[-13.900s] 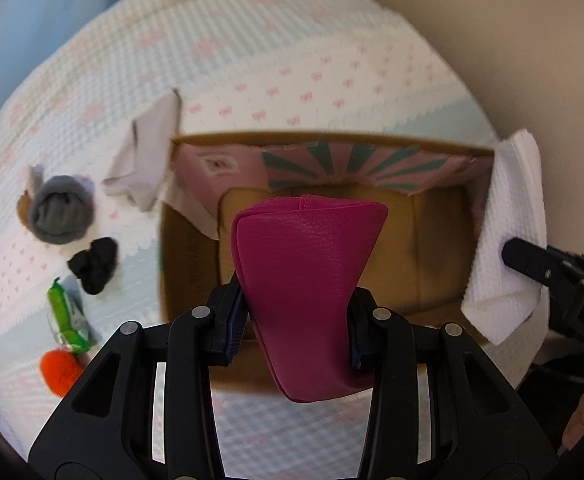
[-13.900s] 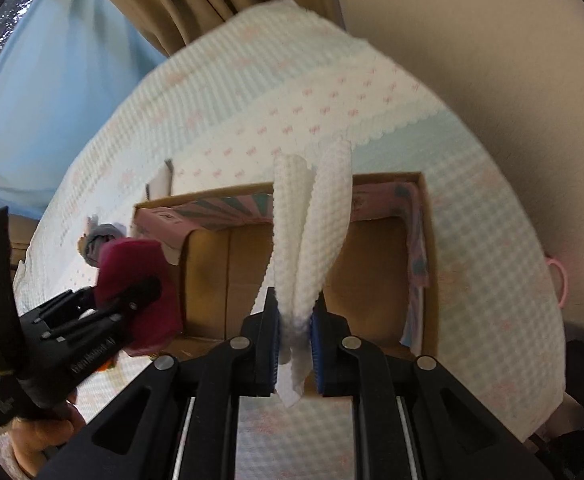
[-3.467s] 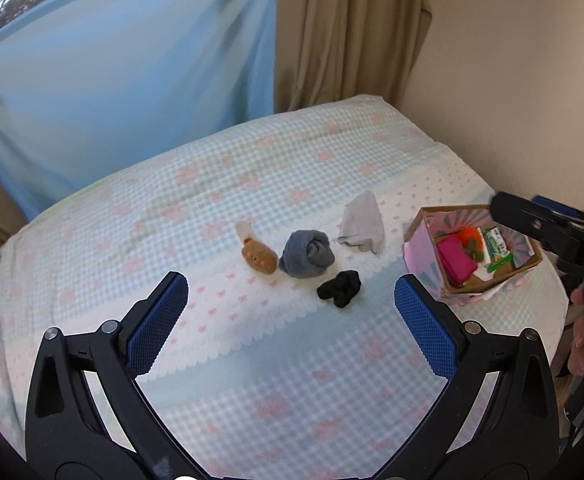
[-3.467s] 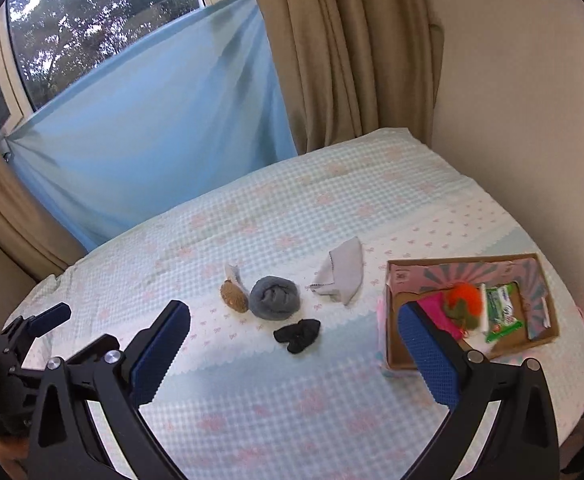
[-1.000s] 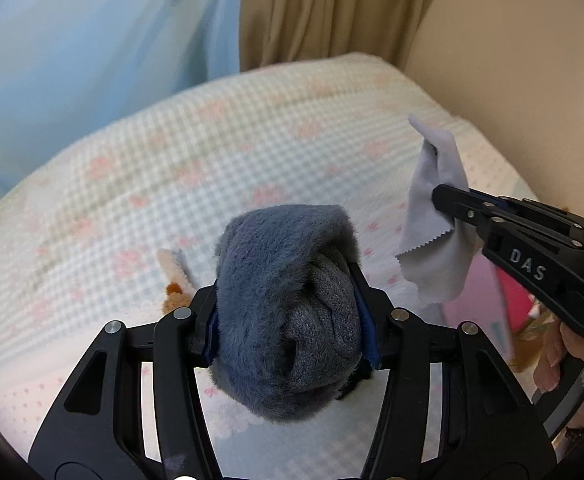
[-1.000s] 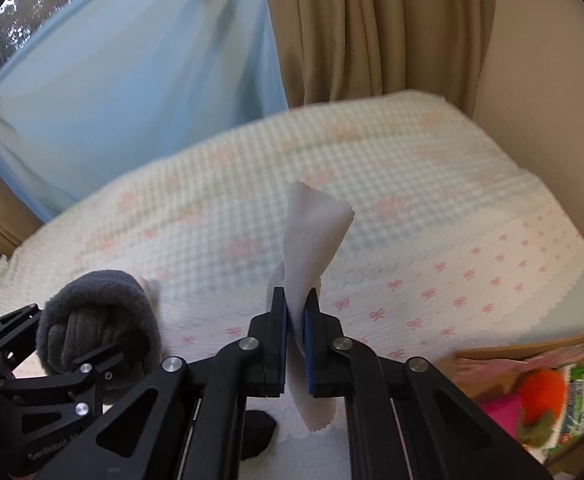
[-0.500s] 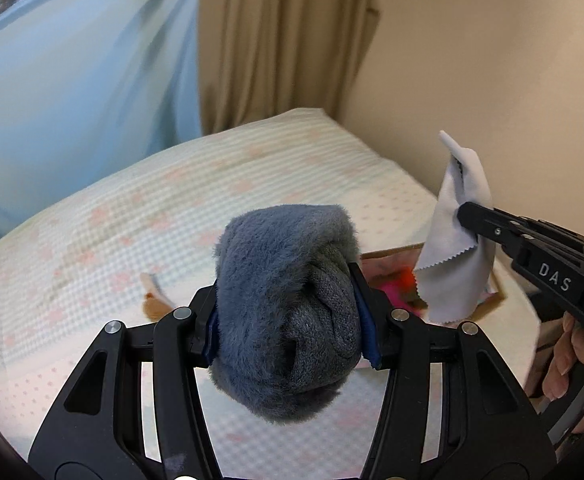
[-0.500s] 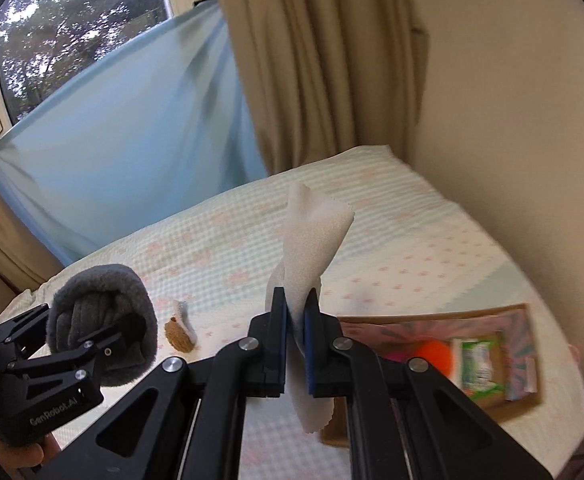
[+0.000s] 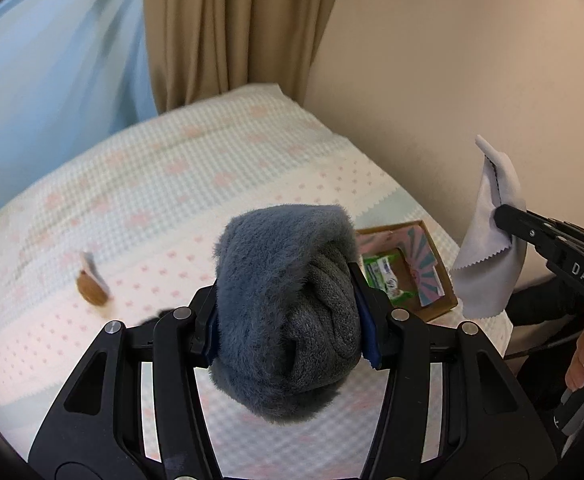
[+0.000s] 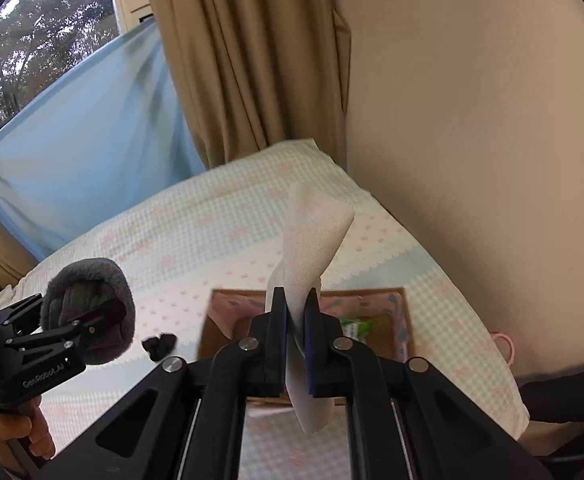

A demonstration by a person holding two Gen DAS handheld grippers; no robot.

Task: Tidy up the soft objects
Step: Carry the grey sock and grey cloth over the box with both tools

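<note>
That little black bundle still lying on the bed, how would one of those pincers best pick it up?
Judging by its look, the black bundle is a small crumpled lump lying loose on the bedspread, apart from the cardboard box. Come straight down from above and pinch across its bunched middle, where the fabric stands highest. Both grippers are full now: the left gripper clamps the grey sock roll, the right gripper the white cloth.

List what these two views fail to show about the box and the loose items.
- Cardboard box contents: left wrist view, mostly hidden behind the grey sock bundle; right wrist view, behind the grey cloth and fingers.
- Brown toy: blurred, small.
- Black sock: small, shape unclear.
</note>
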